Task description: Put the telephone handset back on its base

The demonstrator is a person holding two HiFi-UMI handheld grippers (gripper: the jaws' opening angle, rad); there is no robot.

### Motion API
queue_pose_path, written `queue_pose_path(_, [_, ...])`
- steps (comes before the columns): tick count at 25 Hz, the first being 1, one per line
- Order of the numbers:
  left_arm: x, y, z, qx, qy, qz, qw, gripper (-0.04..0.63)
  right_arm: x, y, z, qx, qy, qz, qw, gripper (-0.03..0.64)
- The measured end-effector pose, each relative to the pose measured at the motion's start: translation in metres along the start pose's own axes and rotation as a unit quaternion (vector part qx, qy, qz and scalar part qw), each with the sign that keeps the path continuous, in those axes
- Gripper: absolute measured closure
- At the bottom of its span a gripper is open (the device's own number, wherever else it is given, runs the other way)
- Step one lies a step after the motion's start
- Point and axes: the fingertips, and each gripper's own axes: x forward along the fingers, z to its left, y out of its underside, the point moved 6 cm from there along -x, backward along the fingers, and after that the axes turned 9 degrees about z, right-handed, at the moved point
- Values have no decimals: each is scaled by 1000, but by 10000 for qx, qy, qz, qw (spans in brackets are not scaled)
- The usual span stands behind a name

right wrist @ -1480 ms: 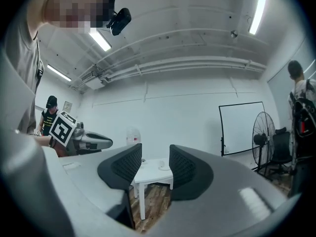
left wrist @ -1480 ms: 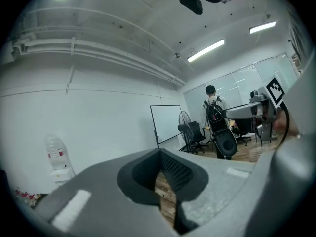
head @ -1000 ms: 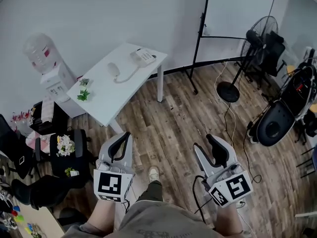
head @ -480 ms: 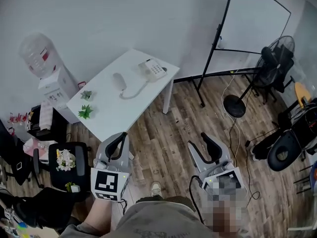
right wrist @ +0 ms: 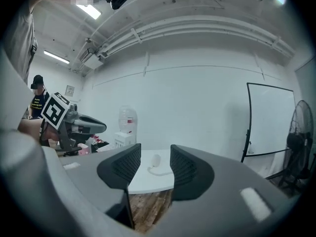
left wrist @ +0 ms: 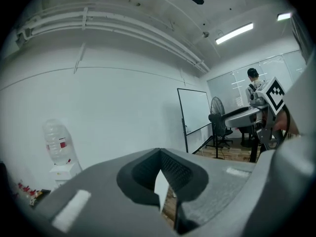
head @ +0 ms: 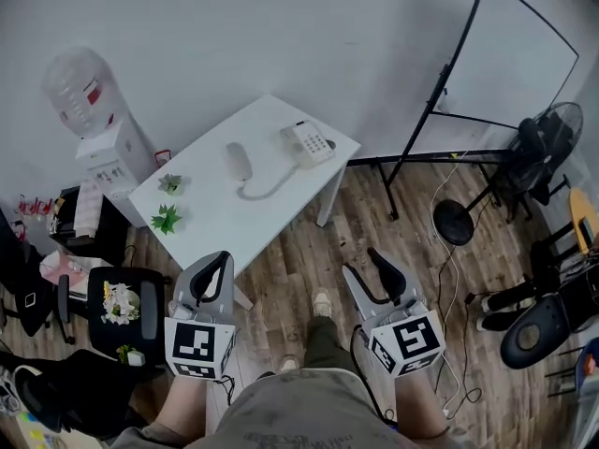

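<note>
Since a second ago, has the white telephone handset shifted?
No. The white telephone handset lies left of the white keypad base on the white table, as before.

The white rectangular table (head: 208, 215), white oblong telephone handset (head: 240, 162) and white boxy telephone base (head: 309, 143) are matched in colour; the plank floor (head: 290, 251) is grained brown.

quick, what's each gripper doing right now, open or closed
left gripper: jaws closed, holding nothing
right gripper: jaws open, holding nothing

Left gripper (head: 221, 262) and right gripper (head: 371, 262) showed grey, black-lined, each carrying a black-and-white cube (head: 198, 349); black cable (head: 356, 358) on the right; khaki shirt (head: 309, 421).
</note>
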Motion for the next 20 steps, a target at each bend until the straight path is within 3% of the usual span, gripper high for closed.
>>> queue_pose_path(11, [113,-21,51,-253,-804,164,9963,595,146,-19,-85,-31,-763,-2,9971,402])
queue_pose_path(20, [227,-56,86,-626,-1366,475,9875,595,273,-57,-179,-181,-1441,127,9893,393])
